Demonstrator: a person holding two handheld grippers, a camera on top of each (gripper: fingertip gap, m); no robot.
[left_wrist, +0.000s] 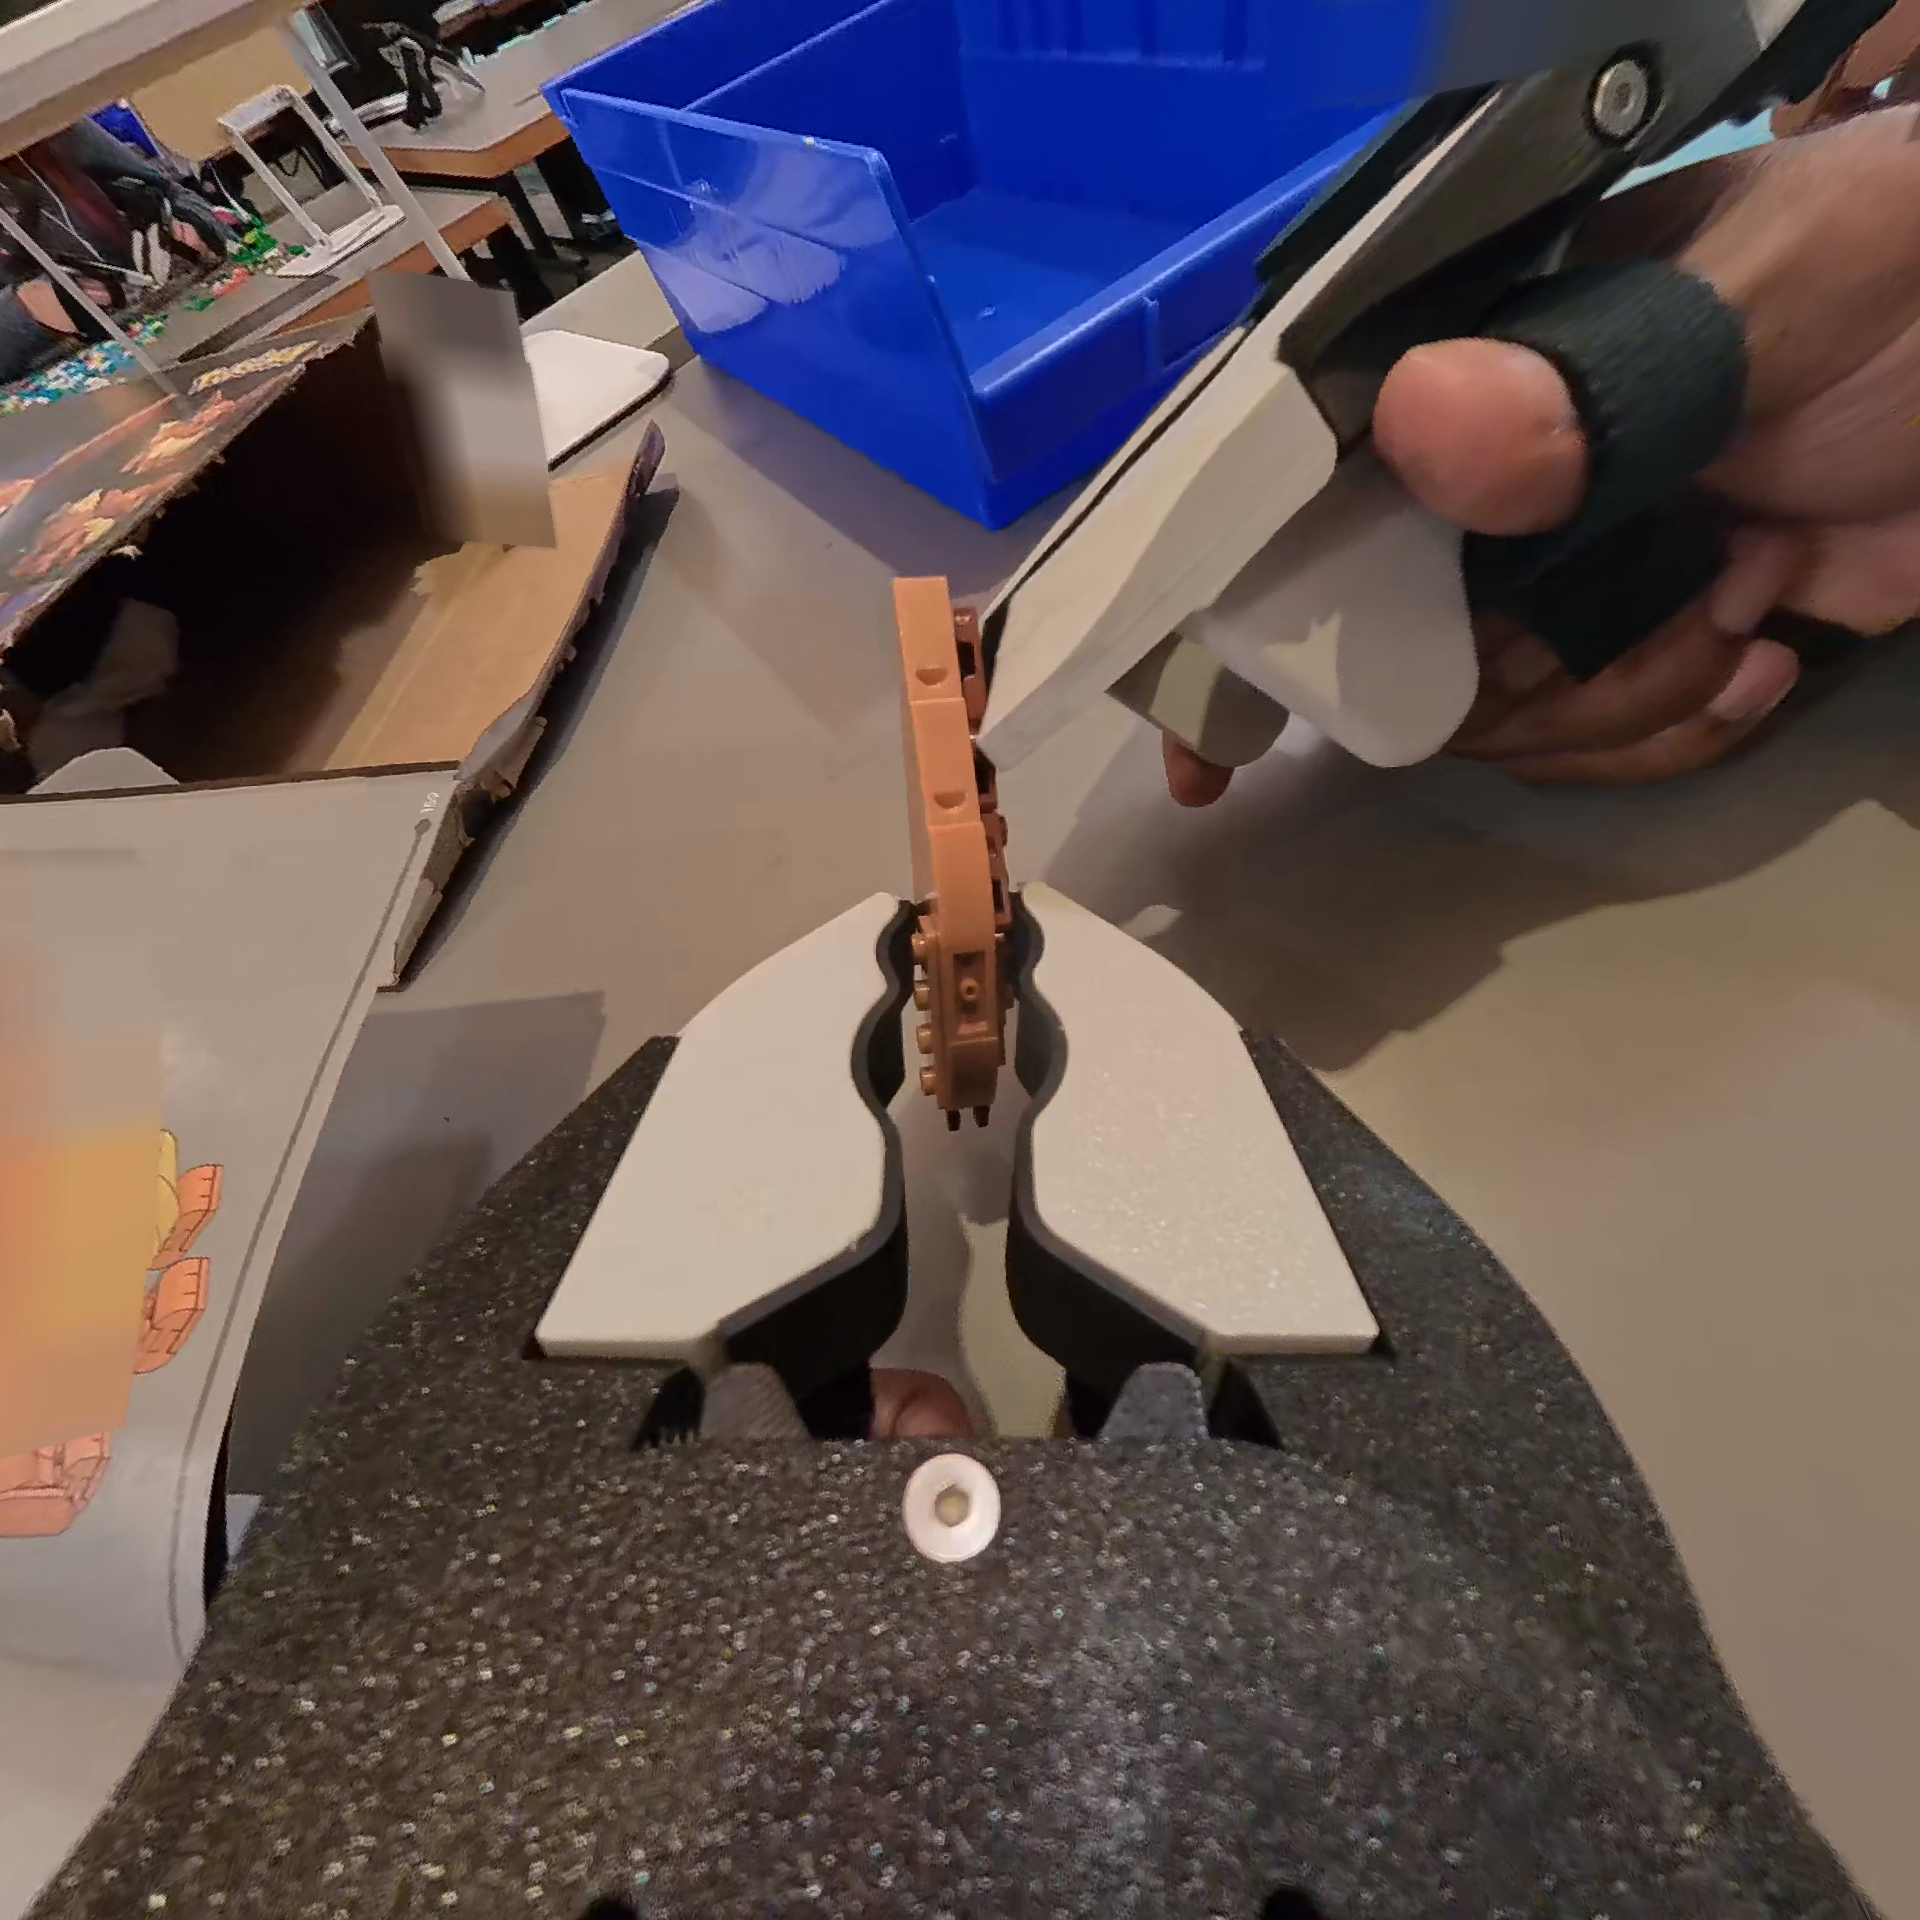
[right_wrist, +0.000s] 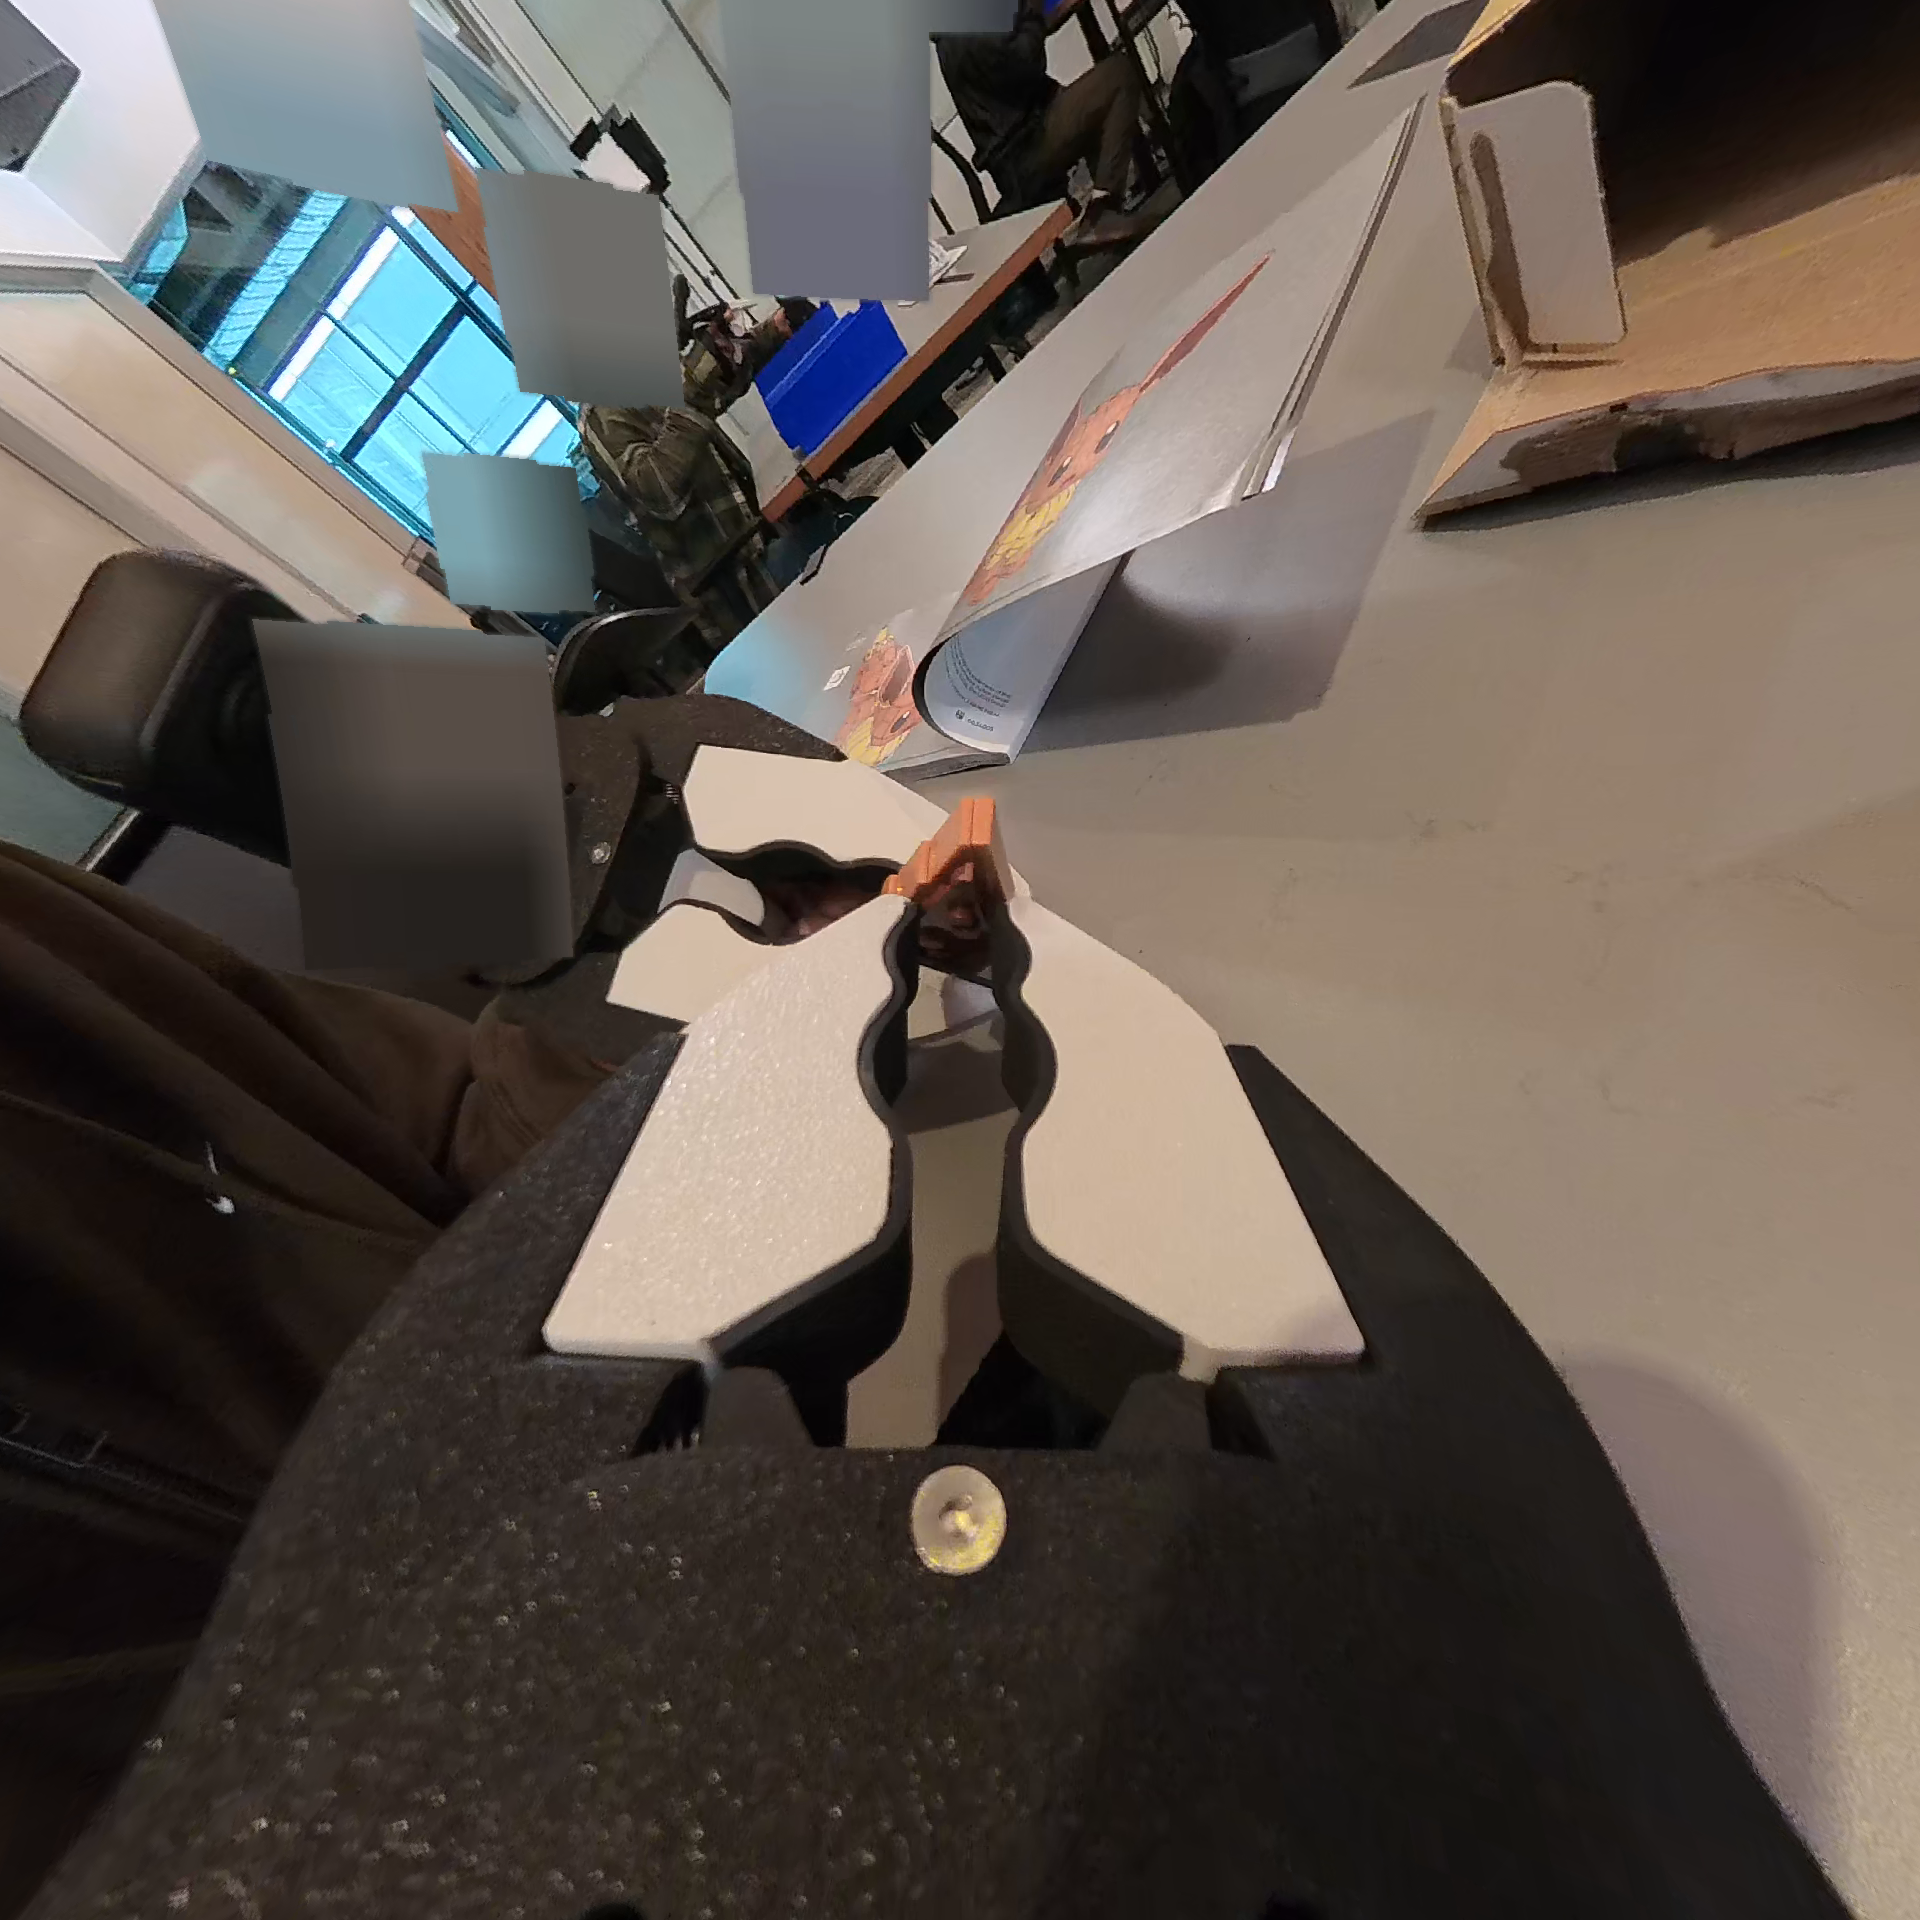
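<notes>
Between your left gripper's (left_wrist: 961, 914) fingertips stands a tan and brown brick assembly (left_wrist: 948, 769), a long curved strip built of small bricks, held on edge. Both pads press on its lower end, so those jaws are pinching it, and the rest of the strip rises up and away from the tips, above the grey table (left_wrist: 1455, 1247).

Just beyond and to the right of those tips, your right gripper (left_wrist: 985, 675) comes in at a slant, held in a hand (left_wrist: 1662, 499) wearing a black fingerless glove. Its tip touches the brown side of the strip about halfway up.

From the right wrist view, that gripper's jaws stand slightly apart with the strip's orange-tan end (right_wrist: 961, 862) at the very tips; the dark brown part sits in the gap, but you cannot tell whether both pads press on it.

Ahead of the left tips and to the right sits an open blue plastic bin (left_wrist: 935, 260). To the left of them lie a torn cardboard box (left_wrist: 447, 665) and an open instruction booklet (left_wrist: 208, 987).
</notes>
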